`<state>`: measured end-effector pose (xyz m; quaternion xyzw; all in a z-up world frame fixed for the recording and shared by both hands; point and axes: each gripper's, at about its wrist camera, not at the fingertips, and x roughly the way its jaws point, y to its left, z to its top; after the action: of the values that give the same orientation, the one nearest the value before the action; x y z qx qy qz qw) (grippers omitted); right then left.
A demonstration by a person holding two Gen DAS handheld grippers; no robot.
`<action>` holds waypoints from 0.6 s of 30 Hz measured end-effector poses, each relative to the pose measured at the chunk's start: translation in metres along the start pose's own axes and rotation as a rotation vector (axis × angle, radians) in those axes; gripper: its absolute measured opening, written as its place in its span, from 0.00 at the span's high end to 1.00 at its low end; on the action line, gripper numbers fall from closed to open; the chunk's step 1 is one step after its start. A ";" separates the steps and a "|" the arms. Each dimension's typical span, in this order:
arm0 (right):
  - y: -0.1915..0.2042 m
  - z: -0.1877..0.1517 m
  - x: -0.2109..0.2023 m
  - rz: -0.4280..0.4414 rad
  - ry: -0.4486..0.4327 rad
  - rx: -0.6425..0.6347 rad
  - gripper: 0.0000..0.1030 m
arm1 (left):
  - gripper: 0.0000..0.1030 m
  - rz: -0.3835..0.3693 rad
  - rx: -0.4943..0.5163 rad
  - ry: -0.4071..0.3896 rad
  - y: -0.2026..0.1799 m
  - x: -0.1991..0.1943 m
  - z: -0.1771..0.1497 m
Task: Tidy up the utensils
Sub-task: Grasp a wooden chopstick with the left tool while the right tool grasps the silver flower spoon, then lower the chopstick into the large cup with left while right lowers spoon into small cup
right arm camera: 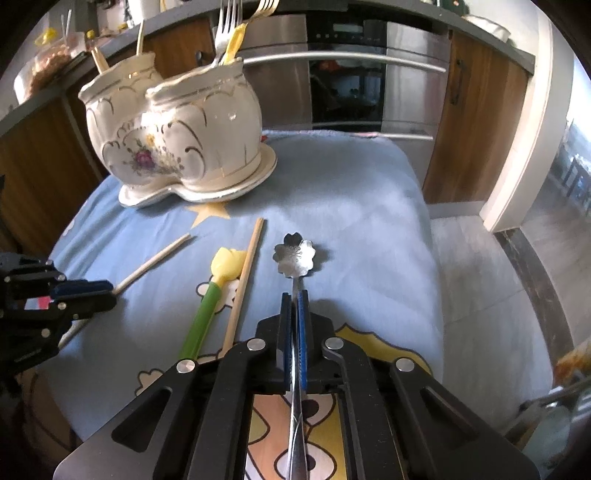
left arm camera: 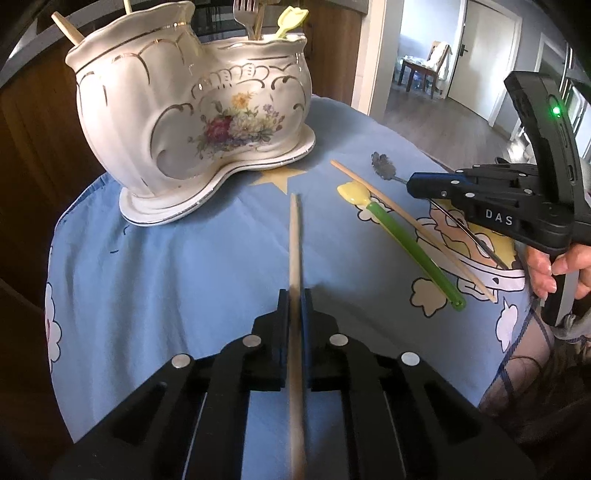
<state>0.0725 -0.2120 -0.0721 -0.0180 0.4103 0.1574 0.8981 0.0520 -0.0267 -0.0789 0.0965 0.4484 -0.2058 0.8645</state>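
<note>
The landmark is the cream two-pot ceramic holder (left arm camera: 192, 110) standing on the far left of the blue cartoon cloth (left arm camera: 166, 266) that covers the worktop. Its insides are hidden in both views: only tops stick out, a wooden stick (left arm camera: 66, 27) from the left pot, and a steel fork (left arm camera: 243, 16) and a yellow-green spoon head (left arm camera: 290, 20) from the right pot. How deep they sit cannot be seen.

The left tool (left arm camera: 294, 295) is clamped on a wooden chopstick (left arm camera: 295, 240), whose tip points toward the holder's base and stops short of it; its rear end runs under the camera and is cut off. The right wrist view shows what this one cannot: the chopstick angled up from the cloth, passing through the left tool (right arm camera: 107, 290) at the frame's left edge.

The right tool (right arm camera: 294, 302) grips the handle of a flower-shaped metal spoon (right arm camera: 294, 254), with the bowl in front of and to the right of the holder. Whether the bowl touches the cloth is hard to tell. From the left wrist view the bowl looks dark and blurred, and a hand (left arm camera: 554, 266) on the right tool's grip shows, unseen in the other view.

Between the two held utensils lie a green-handled yellow spoon (right arm camera: 210, 299) and a second chopstick (right arm camera: 245, 280), side by side on the cloth, their near ends hidden behind the right tool.
</note>
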 end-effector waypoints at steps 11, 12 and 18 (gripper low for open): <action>0.010 0.010 -0.061 -0.012 -0.281 -0.074 0.96 | 0.94 -0.009 0.000 -0.125 0.004 -0.032 0.005; 0.013 0.010 -0.067 -0.019 -0.310 -0.092 0.96 | 0.94 -0.010 -0.001 -0.132 0.004 -0.035 0.005; 0.027 0.007 -0.090 -0.042 -0.438 -0.162 0.98 | 0.94 -0.017 0.004 -0.174 0.003 -0.045 0.009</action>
<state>0.0142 -0.2096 0.0018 -0.0639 0.1913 0.1711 0.9644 0.0365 -0.0152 -0.0371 0.0762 0.3719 -0.2216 0.8982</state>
